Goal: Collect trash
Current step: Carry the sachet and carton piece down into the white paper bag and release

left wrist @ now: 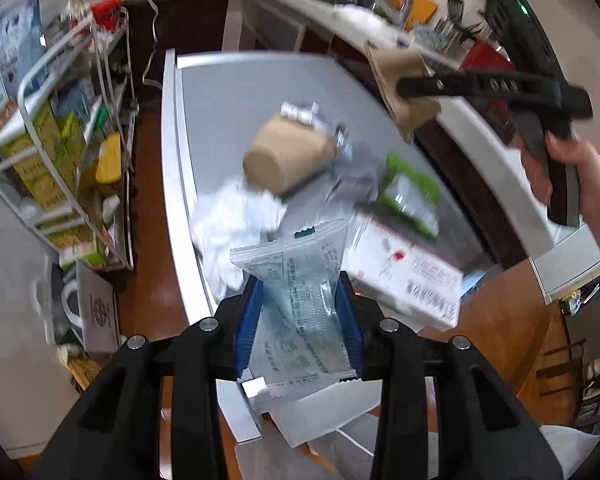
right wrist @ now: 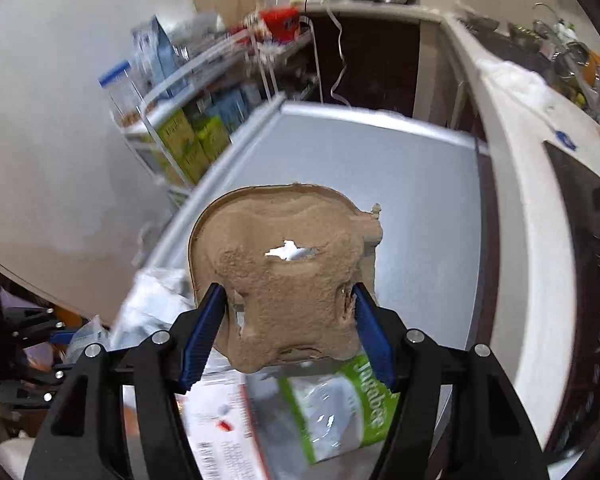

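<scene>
Two claws lift trash off a grey metal-edged surface (left wrist: 236, 92) in a crowded kitchen. The left claw (left wrist: 300, 312) is pinched tight on a clear printed snack wrapper (left wrist: 300, 280), which stands up between its blue pads. The film looks feather-light, limp and slick, so a bite low across its crumpled middle seems the surest hold; a corner would likely slide out.

The right claw (right wrist: 290, 320) is clamped on a torn piece of brown moulded-pulp tray (right wrist: 284, 268), pads pressing its two sides at the near end. The pulp looks light and stiffish but crumbly, already holed through the centre, and a harder squeeze would probably crush it.

Below and ahead of the left claw, more litter waits on the surface: a tipped brown paper cup (left wrist: 288, 160) stuffed with wrappers, crumpled white tissue (left wrist: 236, 220) to the left, a green-edged snack bag (left wrist: 412, 192) to the right and a white printed carton (left wrist: 408, 276) just beside the claw's right finger.

A wire rack (left wrist: 60, 160) of boxed goods stands far left over a wooden floor (left wrist: 148, 208); a cluttered white counter (right wrist: 512, 184) curves round on the right.
</scene>
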Tool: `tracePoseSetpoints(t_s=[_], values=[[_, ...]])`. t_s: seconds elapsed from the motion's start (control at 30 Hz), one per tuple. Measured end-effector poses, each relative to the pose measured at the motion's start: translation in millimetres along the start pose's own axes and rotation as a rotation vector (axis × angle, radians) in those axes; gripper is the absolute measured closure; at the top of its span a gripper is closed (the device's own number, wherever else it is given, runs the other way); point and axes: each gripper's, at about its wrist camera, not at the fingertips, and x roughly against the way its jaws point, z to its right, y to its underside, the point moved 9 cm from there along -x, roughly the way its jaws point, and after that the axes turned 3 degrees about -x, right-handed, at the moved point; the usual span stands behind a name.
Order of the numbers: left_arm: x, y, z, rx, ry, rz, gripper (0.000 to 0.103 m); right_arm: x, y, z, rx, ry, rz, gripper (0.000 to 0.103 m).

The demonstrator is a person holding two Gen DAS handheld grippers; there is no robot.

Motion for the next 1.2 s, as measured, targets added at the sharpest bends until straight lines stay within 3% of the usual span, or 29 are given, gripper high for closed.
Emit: tracePoseSetpoints(t_s=[0.27, 0.47, 0.67, 0.83, 1.0, 1.2], values=[[63.7, -32.4, 14.0, -0.034, 0.008, 0.162, 0.065, 85.4, 9.7, -38.6, -0.021, -0.052, 0.134, 0.04], [85.5, -16.5, 41.7, -0.126, 0.034, 0.161, 0.065, 124.6, 62.9, -75.3, -0.011, -0.096, 0.09, 0.04], [72.1, 33.1, 64.2, -0.173, 0.112, 0.036, 0.065, 115.5, 149.3, -97.3, -0.052, -0.128, -0.087, 0.04], [31.1, 89.0, 76.9, -0.192, 0.19, -0.129, 0.065, 88.0, 220.7, -104.4, -0.153, -0.172, -0.241, 0.04], [-26.7, 136.1, 80.0, -0.225, 0.166, -0.27, 0.065, 41.1, 281.8, -89.8, -0.307, -0.152, -0.353, 0.039], [-88.5, 154.9, 73.3, -0.229, 0.113, -0.342, 0.065, -29.4, 307.9, -62.6, -0.423, -0.101, -0.414, 0.039]])
